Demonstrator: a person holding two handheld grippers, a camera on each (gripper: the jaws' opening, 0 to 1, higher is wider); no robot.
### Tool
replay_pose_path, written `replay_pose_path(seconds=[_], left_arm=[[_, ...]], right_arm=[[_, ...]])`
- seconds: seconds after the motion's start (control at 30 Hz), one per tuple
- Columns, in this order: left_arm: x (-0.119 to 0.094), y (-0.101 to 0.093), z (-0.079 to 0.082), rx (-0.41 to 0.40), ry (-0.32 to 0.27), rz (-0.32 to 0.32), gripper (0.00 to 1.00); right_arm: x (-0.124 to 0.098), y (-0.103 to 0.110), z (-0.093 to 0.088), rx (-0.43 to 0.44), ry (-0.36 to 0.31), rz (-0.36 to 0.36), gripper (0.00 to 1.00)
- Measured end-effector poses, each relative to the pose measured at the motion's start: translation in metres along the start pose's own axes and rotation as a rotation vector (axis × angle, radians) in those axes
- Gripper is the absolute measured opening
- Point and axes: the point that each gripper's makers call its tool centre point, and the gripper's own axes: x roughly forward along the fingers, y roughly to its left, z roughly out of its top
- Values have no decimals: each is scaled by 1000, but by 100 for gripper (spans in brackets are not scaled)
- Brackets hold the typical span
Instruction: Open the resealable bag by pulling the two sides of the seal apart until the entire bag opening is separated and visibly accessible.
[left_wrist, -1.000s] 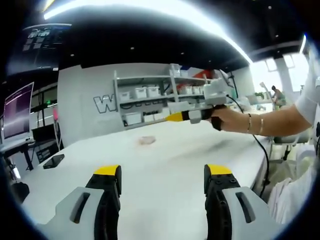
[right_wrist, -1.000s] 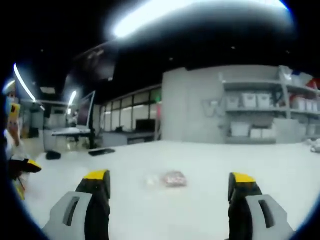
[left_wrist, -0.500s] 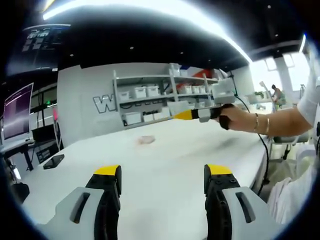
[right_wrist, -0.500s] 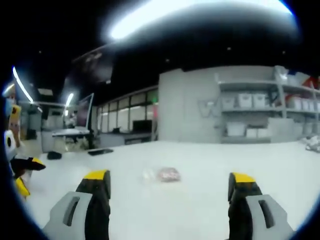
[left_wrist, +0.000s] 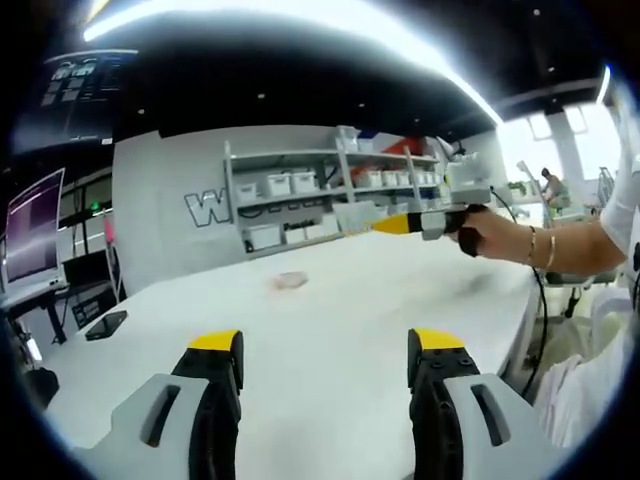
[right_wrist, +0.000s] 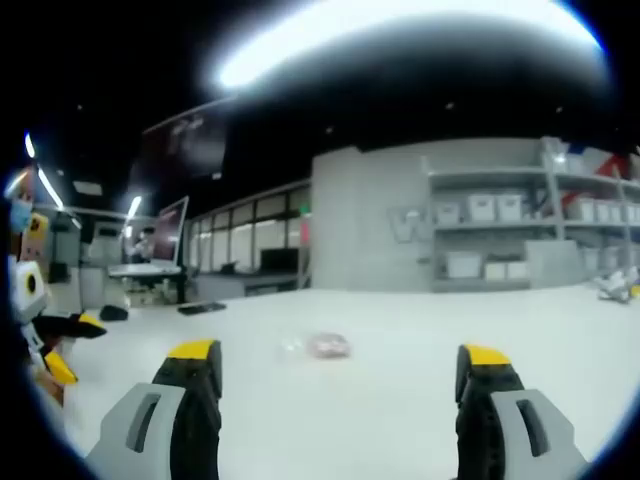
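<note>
the resealable bag (left_wrist: 291, 281) lies flat on the white table (left_wrist: 330, 340), well out from both grippers; in the right gripper view the bag (right_wrist: 325, 346) sits between that view's two jaws and far beyond them, a small pinkish pouch with a clear part beside it. whether its seal is joined or parted cannot be told at this range.

left gripper (left_wrist: 327, 352): jaws spread wide, nothing between them, held above the table short of the bag. right gripper (right_wrist: 338, 362): jaws likewise spread wide and empty, above the table short of the bag.

in the left gripper view the right gripper (left_wrist: 388, 224) is seen side-on to the right of the bag and above the table, gripped by a hand (left_wrist: 490, 235) with a cable hanging below the wrist. in the right gripper view the left gripper (right_wrist: 60, 348) shows at the far left of the bag, yellow tips apart.

beyond the bag stands a grey wall with shelving (left_wrist: 320, 195) holding white bins. a dark phone-like slab (left_wrist: 107, 322) lies on the table left of the bag.
</note>
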Motion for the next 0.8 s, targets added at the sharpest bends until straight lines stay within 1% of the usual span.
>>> replay_pose_path(seconds=[0.23, 0.33, 0.67, 0.8], left_arm=[[2, -3, 1, 6, 2, -6, 66], [3, -5, 0, 6, 5, -9, 66], [1, -4, 2, 10, 1, -2, 66], [3, -8, 1, 11, 6, -13, 66]], right_arm=[[-19, -10, -4, 21, -10, -26, 99], [-23, -13, -4, 22, -12, -34, 99], [-50, -19, 1, 28, -38, -55, 99], [-59, -22, 3, 13, -46, -69, 99]])
